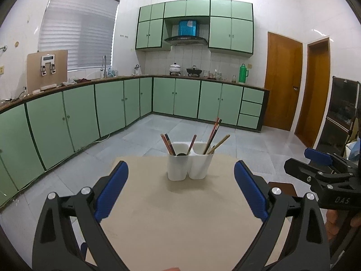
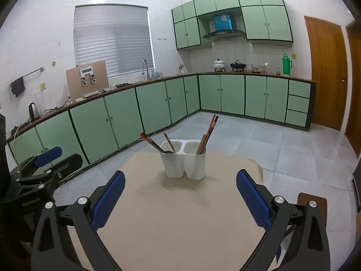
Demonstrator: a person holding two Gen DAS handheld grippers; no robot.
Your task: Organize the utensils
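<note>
A white plastic two-compartment utensil holder (image 1: 190,163) stands upright toward the far side of a beige square tabletop (image 1: 176,214), roughly centred between its left and right edges. In its left compartment lean several dark red-brown chopsticks (image 1: 168,144) and the handle of a dark spoon (image 1: 191,145) whose bowl sits down inside. In its right compartment lean more chopsticks, some reddish (image 1: 214,133) and some pale wooden (image 1: 220,143), fanning out to the right.

The left gripper (image 1: 181,189), black with blue textured pads, hovers over the near part of the tabletop with its jaws spread wide and nothing between them. The right gripper (image 2: 180,197), of the same make, also hangs over the near side, jaws wide apart and empty. Both are well apart from the holder, each pointing toward it.

Beyond the table lie a grey tiled floor (image 2: 259,142) and pale green kitchen cabinets (image 2: 126,117) running along the far walls.
</note>
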